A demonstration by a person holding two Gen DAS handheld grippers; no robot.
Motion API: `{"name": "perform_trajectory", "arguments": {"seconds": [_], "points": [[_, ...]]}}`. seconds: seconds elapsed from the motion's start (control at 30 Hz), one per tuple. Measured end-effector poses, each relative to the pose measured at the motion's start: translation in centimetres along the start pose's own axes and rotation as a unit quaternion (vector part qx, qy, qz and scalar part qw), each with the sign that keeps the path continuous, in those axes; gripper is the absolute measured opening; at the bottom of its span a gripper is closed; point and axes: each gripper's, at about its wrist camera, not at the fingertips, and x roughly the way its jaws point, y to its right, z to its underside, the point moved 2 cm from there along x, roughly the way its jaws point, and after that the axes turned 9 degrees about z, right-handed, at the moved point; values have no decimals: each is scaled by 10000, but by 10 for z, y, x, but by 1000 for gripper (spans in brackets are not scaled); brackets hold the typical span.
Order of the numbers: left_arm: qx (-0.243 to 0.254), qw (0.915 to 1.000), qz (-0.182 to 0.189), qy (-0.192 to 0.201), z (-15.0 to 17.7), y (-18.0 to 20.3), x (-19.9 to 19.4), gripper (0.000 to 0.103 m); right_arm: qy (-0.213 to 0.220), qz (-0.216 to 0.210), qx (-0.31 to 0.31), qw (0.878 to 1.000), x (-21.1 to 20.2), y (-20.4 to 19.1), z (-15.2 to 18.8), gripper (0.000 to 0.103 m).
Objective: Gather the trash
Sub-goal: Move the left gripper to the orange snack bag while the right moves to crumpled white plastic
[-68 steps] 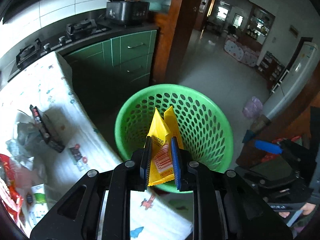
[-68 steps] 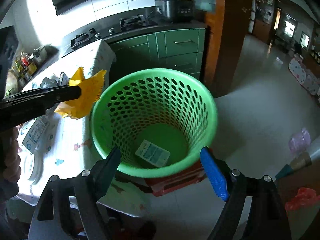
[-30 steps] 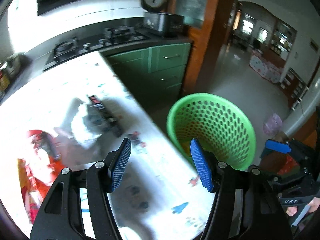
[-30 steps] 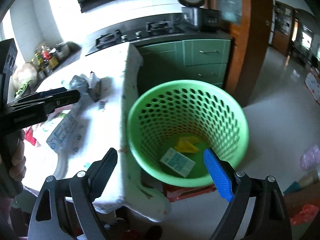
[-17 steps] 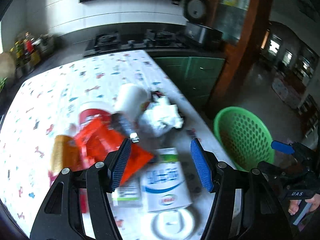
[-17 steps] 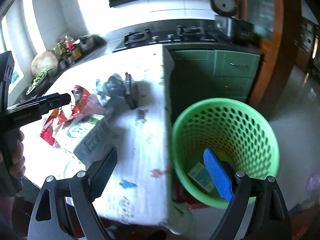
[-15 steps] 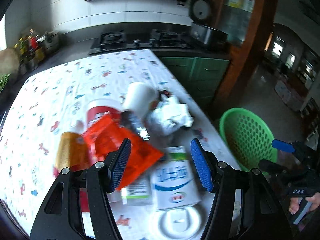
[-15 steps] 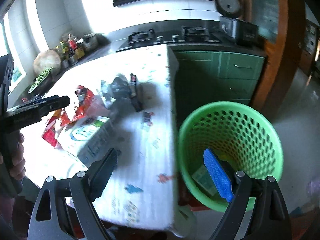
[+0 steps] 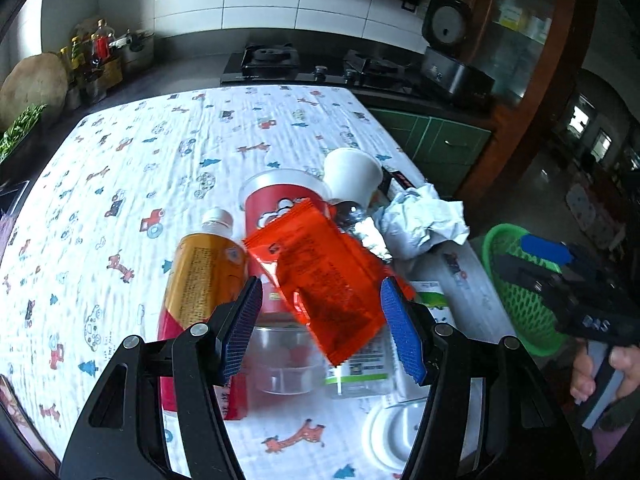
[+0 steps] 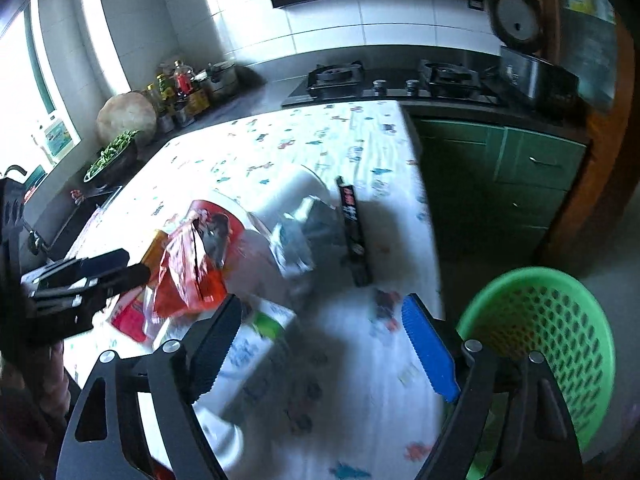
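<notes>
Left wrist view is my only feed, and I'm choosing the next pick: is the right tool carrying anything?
Observer: No. The right tool has nothing between its pads, and its jaws are closing.
Operator: What's the dark thing half hidden behind the white cup?
Observer: A long black wrapper. It lies flat on the table beside the crumpled foil, on the side toward the green basket.

The green basket is being cut off by the picture's edge, and the nearby tablecloth is being blurred
</notes>
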Motion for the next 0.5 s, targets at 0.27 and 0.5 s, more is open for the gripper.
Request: {"name": "perform_trajectory", "arguments": {"seconds": [0.27,0.5], "points": [[-107,9997,83,-194,-1,-15,13,60,-195,-33,2,9998,45,-18,-20,72],[-279,9988,261,-302,-7,-22,26,60,-385,-38,109,9992,71,-18,-25,60]]}}
